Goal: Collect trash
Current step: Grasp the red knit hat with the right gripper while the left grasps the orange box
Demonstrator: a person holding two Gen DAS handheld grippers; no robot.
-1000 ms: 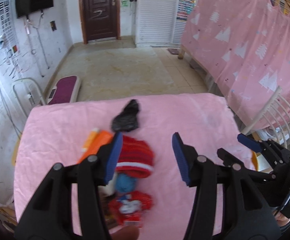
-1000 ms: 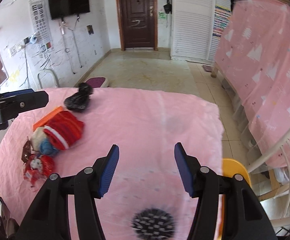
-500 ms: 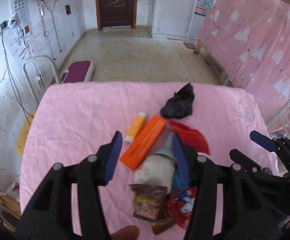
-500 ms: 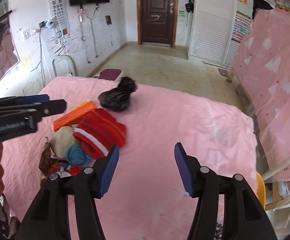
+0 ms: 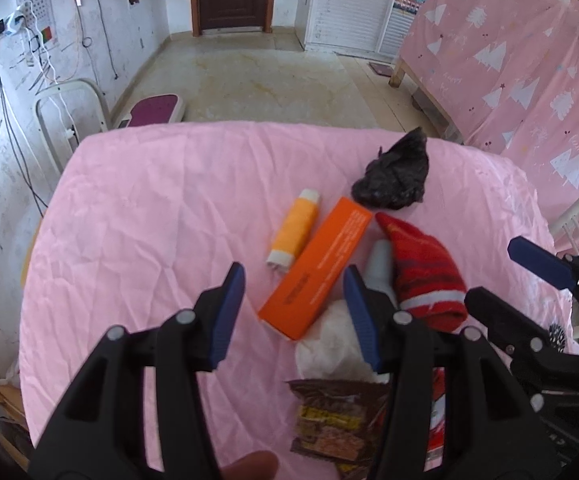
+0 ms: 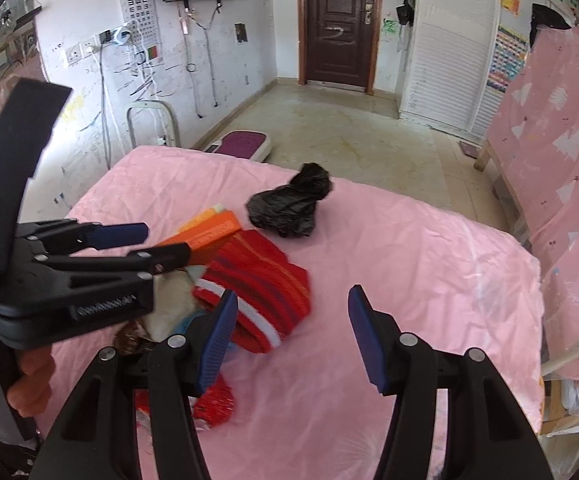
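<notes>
The left gripper [image 5: 291,312] hangs over the near end of a small heap on the pink sheet [image 5: 149,216], its jaws apart with nothing pressed between them. Taking the orange box [image 5: 316,270] as the landmark: directly nearer the camera than the box lies a brown snack wrapper [image 5: 329,416], flat and crumpled, and just beside the box's near right corner sits a white wad [image 5: 325,344], partly hidden by the left gripper's right finger. These two look like the trash, and they lie below and slightly right of the left gripper, so that hand is the nearer one. The wrapper's long axis cannot be told, since the finger covers its right side. The box runs from near left to far right. To its left, almost parallel, lies an orange and white tube [image 5: 294,230], its cap toward the far end. To its right is a red sock [image 5: 423,274], toe pointing away. Beyond the box's far end rests a black bag [image 5: 393,178], bunched, probably meant to take the trash. The right gripper [image 6: 289,334] hovers to the right of the sock, also spread and empty, over bare sheet, farther from the wrapper.
</notes>
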